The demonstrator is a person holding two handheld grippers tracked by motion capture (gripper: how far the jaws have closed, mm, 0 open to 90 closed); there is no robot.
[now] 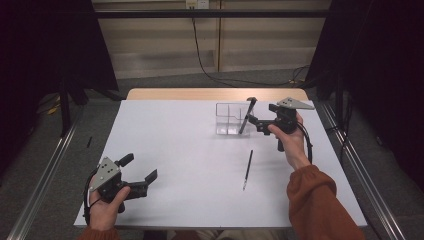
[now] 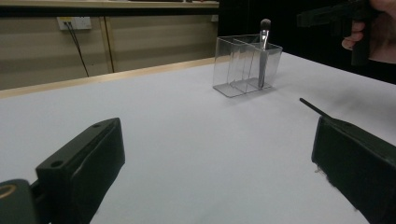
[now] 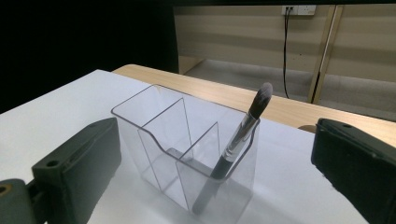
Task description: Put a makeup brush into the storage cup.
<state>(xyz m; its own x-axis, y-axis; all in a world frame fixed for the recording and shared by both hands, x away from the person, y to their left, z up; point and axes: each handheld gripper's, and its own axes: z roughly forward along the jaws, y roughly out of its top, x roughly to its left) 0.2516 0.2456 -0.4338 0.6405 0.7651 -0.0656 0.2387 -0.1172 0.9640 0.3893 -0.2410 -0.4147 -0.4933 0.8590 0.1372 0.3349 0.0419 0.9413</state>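
A clear plastic organizer (image 1: 227,120) (image 3: 154,121) with several compartments stands at the table's far right of centre. A makeup brush (image 1: 247,116) (image 3: 243,126) leans in its right-hand compartment, bristles up. My right gripper (image 1: 260,116) (image 3: 215,172) is just right of the organizer, open, its jaws wide and apart from the brush. A thin black pencil (image 1: 247,170) (image 2: 313,107) lies on the white table nearer the person. My left gripper (image 1: 140,167) (image 2: 215,168) rests open at the front left with nothing between its jaws.
The white tabletop (image 1: 190,150) has a wooden strip (image 1: 215,94) along its far edge. Metal rails run down both sides of the table, and cables lie on the floor behind it.
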